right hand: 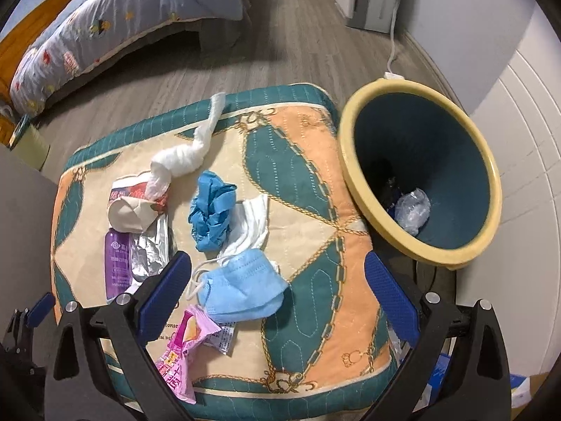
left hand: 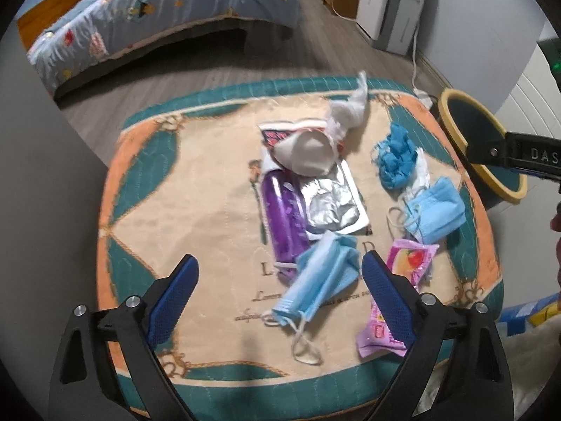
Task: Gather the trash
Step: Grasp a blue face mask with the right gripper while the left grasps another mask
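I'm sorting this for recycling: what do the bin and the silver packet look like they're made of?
Bin: seemingly rigid plastic, smooth matte, teal inside with a moulded yellow rim. Silver packet: probably foil or metallised film, shiny and sharply creased.

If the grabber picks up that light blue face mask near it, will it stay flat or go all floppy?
Probably floppy. The light blue face mask already lies creased and folded on the cushion, so it looks like thin, soft cloth. Its ear loop trails loose and would likely dangle. It seems very light, so it might slide when pushed rather than resist.
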`<control>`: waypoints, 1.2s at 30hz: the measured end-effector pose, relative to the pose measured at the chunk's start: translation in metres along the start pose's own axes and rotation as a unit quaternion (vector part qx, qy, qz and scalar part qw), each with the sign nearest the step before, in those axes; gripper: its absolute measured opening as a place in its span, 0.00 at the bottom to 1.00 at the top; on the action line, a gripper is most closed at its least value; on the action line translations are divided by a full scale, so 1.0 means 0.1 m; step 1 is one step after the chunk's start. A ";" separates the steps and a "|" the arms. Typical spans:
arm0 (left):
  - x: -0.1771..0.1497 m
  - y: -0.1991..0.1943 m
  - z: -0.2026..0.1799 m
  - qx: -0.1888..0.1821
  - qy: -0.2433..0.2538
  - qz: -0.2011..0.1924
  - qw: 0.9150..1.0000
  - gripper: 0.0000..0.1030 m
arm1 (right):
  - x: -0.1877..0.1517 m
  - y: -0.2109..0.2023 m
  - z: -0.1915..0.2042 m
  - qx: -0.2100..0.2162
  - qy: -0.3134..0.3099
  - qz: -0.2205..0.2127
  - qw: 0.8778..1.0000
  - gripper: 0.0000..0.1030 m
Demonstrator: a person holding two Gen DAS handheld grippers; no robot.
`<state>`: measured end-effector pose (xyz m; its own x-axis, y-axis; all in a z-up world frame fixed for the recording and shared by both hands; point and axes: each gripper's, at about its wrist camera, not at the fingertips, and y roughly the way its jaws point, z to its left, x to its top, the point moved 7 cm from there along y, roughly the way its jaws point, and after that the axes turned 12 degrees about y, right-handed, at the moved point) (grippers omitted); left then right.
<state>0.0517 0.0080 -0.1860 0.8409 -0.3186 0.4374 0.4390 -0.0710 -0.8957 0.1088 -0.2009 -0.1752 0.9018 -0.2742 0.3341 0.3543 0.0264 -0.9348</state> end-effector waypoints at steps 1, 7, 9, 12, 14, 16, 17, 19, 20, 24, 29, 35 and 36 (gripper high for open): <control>0.00 0.02 -0.02 -0.002 0.003 0.002 1.000 0.85 | -0.01 0.04 0.02 -0.001 -0.009 0.004 1.000 0.88; 0.00 0.17 -0.15 -0.012 0.022 0.025 0.999 0.75 | -0.10 0.30 0.07 -0.002 -0.039 0.045 0.998 0.69; -0.01 0.22 -0.19 -0.020 0.027 0.036 0.999 0.71 | -0.15 0.38 0.08 -0.001 -0.045 0.065 0.997 0.64; -0.05 0.31 -0.25 -0.030 0.037 0.055 0.997 0.62 | -0.24 0.48 0.14 0.009 -0.061 0.093 0.994 0.55; -0.06 0.36 -0.29 -0.033 0.045 0.065 0.996 0.50 | -0.29 0.51 0.19 0.011 -0.077 0.105 0.991 0.44; -0.08 0.40 -0.32 -0.037 0.051 0.074 0.995 0.43 | -0.32 0.53 0.22 0.013 -0.085 0.112 0.990 0.35; -0.08 0.42 -0.33 -0.037 0.055 0.078 0.995 0.37 | -0.31 0.52 0.23 0.014 -0.087 0.110 0.990 0.32; -0.08 0.44 -0.33 -0.036 0.060 0.082 0.994 0.31 | -0.28 0.48 0.25 0.023 -0.090 0.101 0.991 0.29; -0.08 0.44 -0.33 -0.038 0.062 0.082 0.994 0.26 | -0.26 0.45 0.26 0.026 -0.089 0.096 0.991 0.28; -0.03 0.40 -0.34 -0.036 0.063 0.068 0.995 0.17 | -0.19 0.38 0.26 0.042 -0.079 0.086 0.992 0.27; 0.18 0.16 -0.29 -0.041 0.052 0.003 0.998 0.15 | -0.04 0.23 0.23 0.062 -0.064 0.063 0.994 0.27; 0.35 -0.03 -0.29 -0.030 0.064 -0.033 0.997 0.15 | 0.15 0.03 0.14 0.082 -0.035 0.038 0.995 0.27; 0.37 -0.05 -0.30 -0.024 0.071 -0.038 0.996 0.15 | 0.20 -0.02 0.13 0.081 -0.035 0.029 0.996 0.27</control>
<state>0.0714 -0.0317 -0.1673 0.7509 -0.4404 0.4921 0.4817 -0.1445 -0.8643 0.1294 -0.1938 -0.1655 0.9351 -0.2000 0.2924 0.3307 0.1968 -0.9230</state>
